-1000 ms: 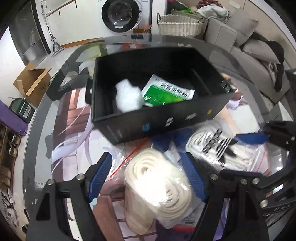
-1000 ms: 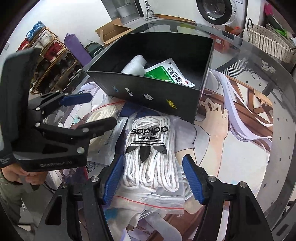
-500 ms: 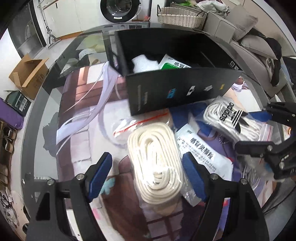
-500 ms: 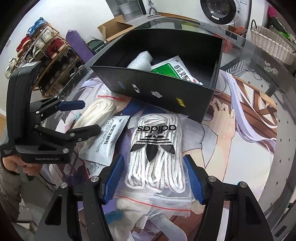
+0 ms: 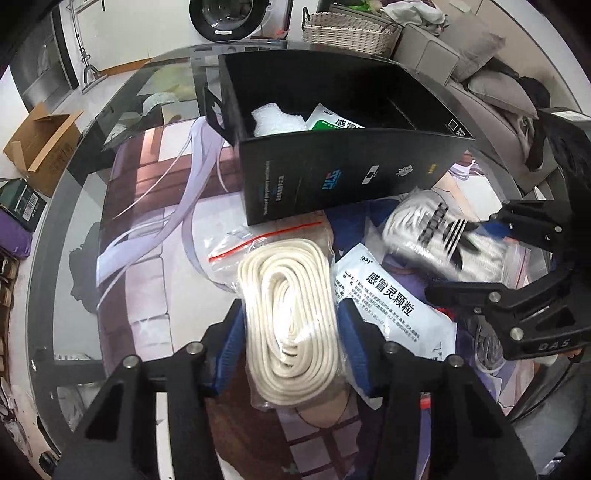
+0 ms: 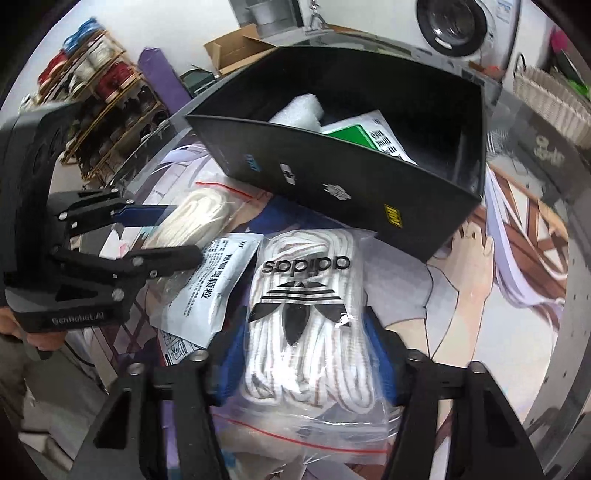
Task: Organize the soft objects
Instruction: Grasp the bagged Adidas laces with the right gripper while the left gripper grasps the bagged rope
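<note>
My left gripper is shut on a clear zip bag of coiled cream rope, which lies on the printed mat. My right gripper is shut on a clear zip bag of white laces with a black adidas logo; that bag looks blurred in the left wrist view. A white medicine sachet lies between the two bags. A black open box stands just behind them and holds a white foam piece and a green-and-white sachet.
The round glass table carries a printed anime mat. Off the table I see a cardboard box, a wicker basket, a washing machine, a sofa and a shoe rack.
Both grippers have closed, the left on the cream rope bag, the right on the adidas lace bag. The left gripper moved back from the box, then forward around its bag.
</note>
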Motion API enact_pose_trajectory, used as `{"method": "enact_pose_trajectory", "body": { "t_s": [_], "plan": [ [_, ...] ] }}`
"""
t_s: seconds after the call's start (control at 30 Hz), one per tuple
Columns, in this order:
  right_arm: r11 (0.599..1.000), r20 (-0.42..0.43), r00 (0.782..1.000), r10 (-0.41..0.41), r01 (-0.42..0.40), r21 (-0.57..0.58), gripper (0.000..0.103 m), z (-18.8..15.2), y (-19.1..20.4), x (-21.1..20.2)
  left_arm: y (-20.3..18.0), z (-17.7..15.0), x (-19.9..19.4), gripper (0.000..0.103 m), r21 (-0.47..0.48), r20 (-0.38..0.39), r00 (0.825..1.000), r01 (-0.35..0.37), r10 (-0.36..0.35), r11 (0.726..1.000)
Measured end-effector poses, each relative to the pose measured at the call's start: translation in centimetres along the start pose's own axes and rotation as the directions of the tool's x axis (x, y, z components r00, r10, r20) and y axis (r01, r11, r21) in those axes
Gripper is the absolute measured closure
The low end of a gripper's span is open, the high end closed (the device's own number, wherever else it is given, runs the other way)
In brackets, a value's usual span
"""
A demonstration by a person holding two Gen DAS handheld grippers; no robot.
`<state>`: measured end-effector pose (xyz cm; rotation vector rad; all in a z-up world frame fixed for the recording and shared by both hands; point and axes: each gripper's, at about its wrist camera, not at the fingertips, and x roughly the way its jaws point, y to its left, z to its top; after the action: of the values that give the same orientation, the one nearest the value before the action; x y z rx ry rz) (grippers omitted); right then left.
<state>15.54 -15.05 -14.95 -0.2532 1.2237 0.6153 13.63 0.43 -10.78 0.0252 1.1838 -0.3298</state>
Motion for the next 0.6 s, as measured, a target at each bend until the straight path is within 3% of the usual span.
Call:
{"method": "enact_pose_trajectory", "body": {
  "t_s": [0.2, 0.47, 0.6],
  "plan": [
    [0.998, 0.044, 0.998, -0.036, 0.038, -0.047, 0.058, -0.3, 1.2, -0.5, -0.5, -0.1, -0.5, 0.066, 0.003, 0.018, 1.0, 0.006, -0.006, 1.0],
    [0.998, 0.1, 0.995, -0.014, 0.021, -0.066, 0.058, -0.2, 2.1, -2.1, -0.5, -0.1, -1.5, 0.066, 0.005, 0.053, 0.999, 0.004, -0.004, 1.0],
    [0.996, 0.176, 0.984, -0.036, 0.05, -0.077, 0.058, -0.3, 2.7, -3.9, -1.0, -0.3, -2.9, 0.066, 0.025, 0.11, 0.994, -0.025, 0.022, 0.999]
  ]
}}
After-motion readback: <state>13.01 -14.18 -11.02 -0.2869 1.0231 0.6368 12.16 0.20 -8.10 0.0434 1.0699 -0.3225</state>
